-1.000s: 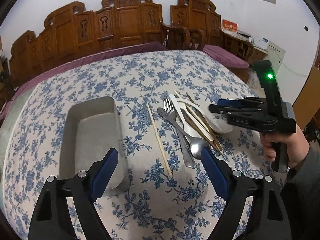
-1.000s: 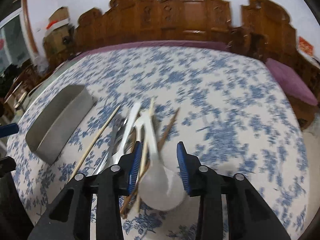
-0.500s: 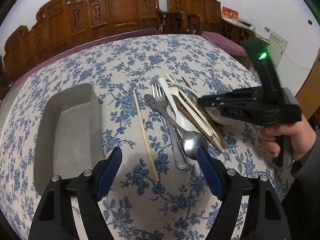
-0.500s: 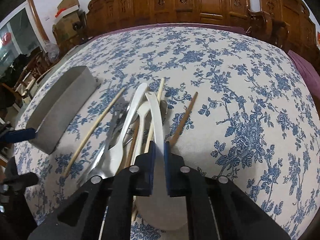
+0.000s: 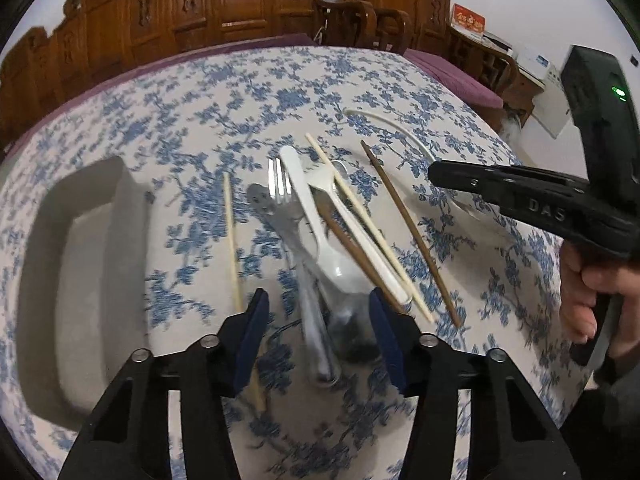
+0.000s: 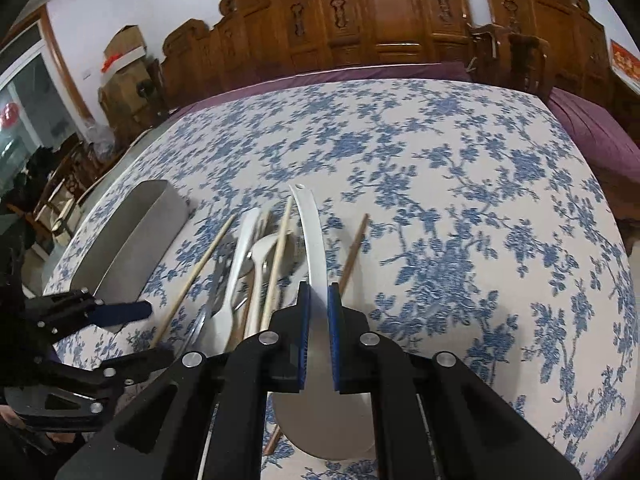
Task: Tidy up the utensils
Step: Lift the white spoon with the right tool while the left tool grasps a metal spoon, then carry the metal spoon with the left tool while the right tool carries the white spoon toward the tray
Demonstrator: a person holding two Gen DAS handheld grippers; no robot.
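Note:
A pile of utensils lies on the flowered tablecloth: a metal fork (image 5: 279, 184), a metal spoon (image 5: 348, 328), a white plastic spoon (image 5: 306, 208), pale chopsticks (image 5: 352, 200) and dark chopsticks (image 5: 408, 232). My left gripper (image 5: 318, 336) hangs low over the pile's near end. Its jaws are closing, with the metal spoon's bowl and a metal handle between the blue pads, which are not pressing on them. My right gripper (image 6: 319, 312) is shut on the handle of a white ladle spoon (image 6: 310, 236), just right of the pile. The ladle's bowl (image 6: 328, 420) sits under the gripper.
A grey rectangular tray (image 5: 80, 280) stands left of the pile, with nothing in it. One pale chopstick (image 5: 232, 240) lies between tray and pile. Carved wooden chairs (image 5: 240, 8) line the table's far side. A hand (image 5: 588, 292) holds the right gripper (image 5: 520, 196).
My left gripper came down and forward over the metal spoon and its jaws narrowed. My right gripper shut on the white ladle's handle and drew it right, out of the pile.

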